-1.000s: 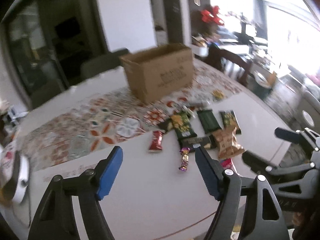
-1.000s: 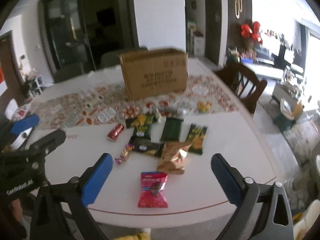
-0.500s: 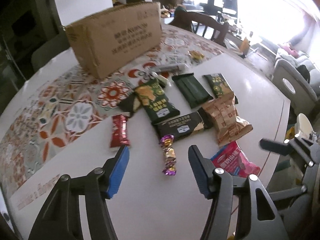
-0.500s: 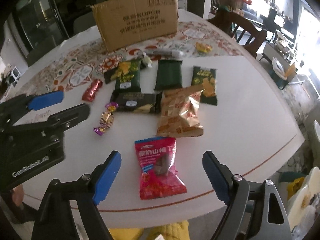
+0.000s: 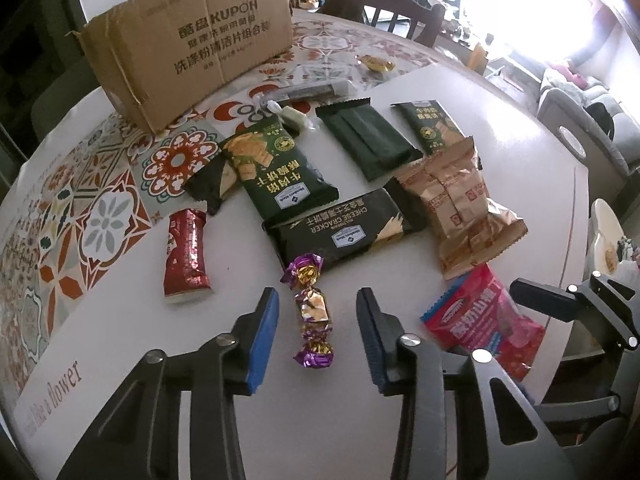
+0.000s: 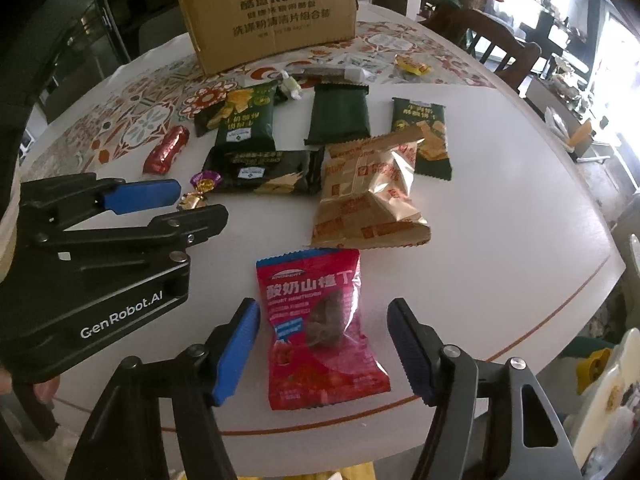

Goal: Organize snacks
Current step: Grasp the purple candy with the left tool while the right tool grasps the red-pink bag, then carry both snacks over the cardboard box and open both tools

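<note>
Purple-gold candy (image 5: 313, 310) lies on the white counter (image 5: 224, 420) between the closing jaws of the left hand-held gripper (image 5: 316, 334), untouched. Red snack packet (image 6: 320, 328) lies between the closing right hand-held gripper (image 6: 324, 348), also untouched. Cardboard box (image 6: 272, 12) at 12 o'clock, other snacks between.

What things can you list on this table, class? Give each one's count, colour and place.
cardboard box: 1, brown, far side on patterned mat
green packets: 3, mid-table
black packets: 2, one under a green one
tan bag: 1, centre
pink bag: 1, near edge
red bar: 1, left
purple-gold candy: 1, near
yellow candy: 1, far
left gripper: fingers closing around candy, not touching
right gripper: fingers closing around pink bag, not touching
</note>
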A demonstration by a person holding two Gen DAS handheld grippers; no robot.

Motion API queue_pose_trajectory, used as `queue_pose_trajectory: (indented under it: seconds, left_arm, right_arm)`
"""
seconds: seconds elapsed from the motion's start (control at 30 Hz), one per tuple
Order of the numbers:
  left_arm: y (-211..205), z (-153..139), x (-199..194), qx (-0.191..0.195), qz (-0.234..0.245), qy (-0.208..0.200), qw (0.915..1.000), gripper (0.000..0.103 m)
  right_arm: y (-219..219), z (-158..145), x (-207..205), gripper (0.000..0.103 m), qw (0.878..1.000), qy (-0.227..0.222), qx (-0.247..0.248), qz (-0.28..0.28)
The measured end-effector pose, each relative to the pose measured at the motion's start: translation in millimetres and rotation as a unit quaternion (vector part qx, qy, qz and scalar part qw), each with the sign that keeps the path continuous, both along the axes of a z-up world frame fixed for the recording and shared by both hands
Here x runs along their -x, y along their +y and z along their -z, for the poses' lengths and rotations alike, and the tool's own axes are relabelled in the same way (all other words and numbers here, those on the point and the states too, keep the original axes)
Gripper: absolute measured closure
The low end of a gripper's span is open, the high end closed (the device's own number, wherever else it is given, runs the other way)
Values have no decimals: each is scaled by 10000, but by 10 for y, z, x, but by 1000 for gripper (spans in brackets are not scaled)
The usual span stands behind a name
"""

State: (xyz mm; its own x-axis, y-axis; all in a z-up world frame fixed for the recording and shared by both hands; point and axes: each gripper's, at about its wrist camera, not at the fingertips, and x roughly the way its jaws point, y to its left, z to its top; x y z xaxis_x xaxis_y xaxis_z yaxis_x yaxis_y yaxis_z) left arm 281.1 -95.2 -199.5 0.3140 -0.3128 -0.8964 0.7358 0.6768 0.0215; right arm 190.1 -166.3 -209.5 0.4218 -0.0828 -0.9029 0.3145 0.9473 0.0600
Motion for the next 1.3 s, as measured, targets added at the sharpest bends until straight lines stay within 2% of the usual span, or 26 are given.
queue_pose_trajectory:
  seconds: [0.1,0.2,0.33,0.57,0.7,0.8,0.87,1.13,1.3]
  left_arm:
    - [-4,51,-13,-36,-25,51,10000,75]
    - [-11,58,21,-14,20,-45,10000,86]
    - [16,48,52,18,48,-46,10000,86]
    - [139,-97,133,76,12,-46,10000,86]
    - [188,-238,199,149,12,-95,9998,86]
    - [208,-418,219,303,-19,-220,9993,86]
    - [227,-545,187,414,-132,-299,9986,86]
    - [207,-1006,-36,656,-787,-624,9928,86]
    - [158,-1274,-205,912,-1429,-773,9825,86]
  right_arm:
    - [-1,-3,-6,53,9999,-54,109,-7]
    - [-16,-10,-10,56,9999,-73,83,-31]
    - [-16,-30,-2,62,9999,-119,68,-90]
    - [-19,-123,35,64,9996,-259,-104,-95]
    - [-6,-216,83,64,9993,-275,-189,-154]
    - [-1,-384,117,64,9988,-437,-45,-208]
    - [-13,-523,96,64,9979,-594,88,-225]
    - [-190,-901,-167,64,9927,-1135,67,-394]
    - [-383,-1132,-441,64,9859,-1499,-18,-743]
